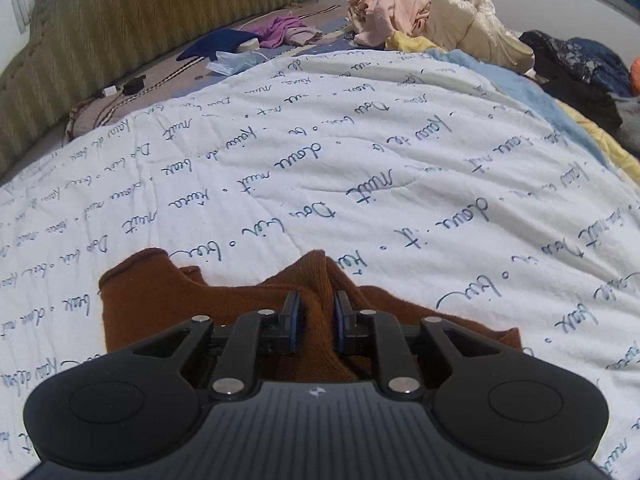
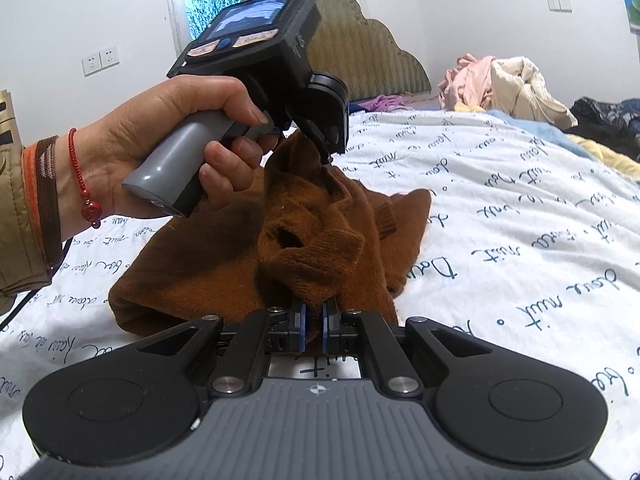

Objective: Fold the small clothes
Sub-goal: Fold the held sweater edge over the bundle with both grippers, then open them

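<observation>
Right claw [image 2: 313,326] pinching brown garment [image 2: 224,264], quilt [image 2: 520,220] script possibly "nuit"

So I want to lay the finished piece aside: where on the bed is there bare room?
The white lettered quilt lies bare beyond the brown garment, up to the far clothes pile. Crowded: the strip by the headboard, with purple cloth, and the right edge, with dark clothes.

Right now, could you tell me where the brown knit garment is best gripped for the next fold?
Probably the flat outer edge of the brown knit garment, approached low from the side: it lies single and smooth on the quilt, while the middle is bunched.
</observation>
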`<state>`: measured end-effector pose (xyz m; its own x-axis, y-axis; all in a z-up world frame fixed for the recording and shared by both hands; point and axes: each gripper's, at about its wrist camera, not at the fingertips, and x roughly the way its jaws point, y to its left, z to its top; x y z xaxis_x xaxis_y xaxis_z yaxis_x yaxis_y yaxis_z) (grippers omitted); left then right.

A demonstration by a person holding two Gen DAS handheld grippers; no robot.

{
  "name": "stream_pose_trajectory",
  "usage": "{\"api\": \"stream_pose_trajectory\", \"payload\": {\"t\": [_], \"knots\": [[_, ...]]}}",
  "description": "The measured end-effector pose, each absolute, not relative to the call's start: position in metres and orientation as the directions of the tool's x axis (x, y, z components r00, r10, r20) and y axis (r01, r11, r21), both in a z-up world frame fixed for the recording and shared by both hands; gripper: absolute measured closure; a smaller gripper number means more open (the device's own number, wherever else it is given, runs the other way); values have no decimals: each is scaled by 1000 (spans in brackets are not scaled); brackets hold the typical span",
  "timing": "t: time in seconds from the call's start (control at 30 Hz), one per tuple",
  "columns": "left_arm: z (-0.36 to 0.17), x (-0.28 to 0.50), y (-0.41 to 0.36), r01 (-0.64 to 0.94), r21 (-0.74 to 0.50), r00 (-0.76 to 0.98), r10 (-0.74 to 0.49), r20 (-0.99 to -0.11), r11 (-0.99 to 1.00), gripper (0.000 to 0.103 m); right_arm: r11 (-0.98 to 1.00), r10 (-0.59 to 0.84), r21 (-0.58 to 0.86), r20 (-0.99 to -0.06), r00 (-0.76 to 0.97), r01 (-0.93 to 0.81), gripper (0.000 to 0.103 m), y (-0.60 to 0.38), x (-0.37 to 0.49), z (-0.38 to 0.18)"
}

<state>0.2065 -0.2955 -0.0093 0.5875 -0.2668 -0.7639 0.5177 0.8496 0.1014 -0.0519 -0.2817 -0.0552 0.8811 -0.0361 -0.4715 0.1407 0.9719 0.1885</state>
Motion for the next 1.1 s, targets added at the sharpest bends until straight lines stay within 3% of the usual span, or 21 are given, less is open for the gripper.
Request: {"api": "stream_pose_trajectory", "payload": {"t": [0.03,0.1,0.13,0.17,0.3,0.5,0.53,0.63,0.8,0.93,1.0,1.1], "knots": [[-8,208,-294,519,87,585,-278,-762,851,78,971,-34,194,-474,880,142,94,-282,-51,-56],[-2,210,-290,508,60,593,-298,-748,860,56,968,-36,202,-478,878,150,94,-284,-51,-56],[3,211,-287,498,48,607,-308,-733,866,30,966,-34,208,-480,876,152,94,-285,-51,-57],[8,211,-283,484,38,630,-318,-709,874,14,964,-30,218,-483,875,153,93,-286,-50,-57],[30,208,-267,425,64,717,-292,-633,903,12,946,-4,281,-491,871,162,89,-296,-49,-60],[35,172,-228,398,194,775,-215,-595,897,12,902,64,401,-492,869,161,67,-315,-52,-58],[32,162,-218,399,211,780,-209,-590,892,12,896,67,413,-487,871,162,67,-318,-53,-57],[20,134,-186,403,228,779,-201,-594,887,12,898,27,396,-487,873,193,66,-327,-54,-50],[-2,91,-141,398,246,769,-175,-615,884,12,923,-85,291,-486,870,253,55,-336,-45,-37],[-8,61,-120,407,266,785,-186,-591,874,12,944,-45,274,-445,894,184,51,-337,-29,-15],[-12,53,-119,427,272,781,-200,-592,863,7,942,24,309,-448,894,130,39,-344,-11,-7],[-23,48,-125,441,303,778,-191,-598,845,7,940,96,329,-509,855,90,39,-354,31,-5]]}}
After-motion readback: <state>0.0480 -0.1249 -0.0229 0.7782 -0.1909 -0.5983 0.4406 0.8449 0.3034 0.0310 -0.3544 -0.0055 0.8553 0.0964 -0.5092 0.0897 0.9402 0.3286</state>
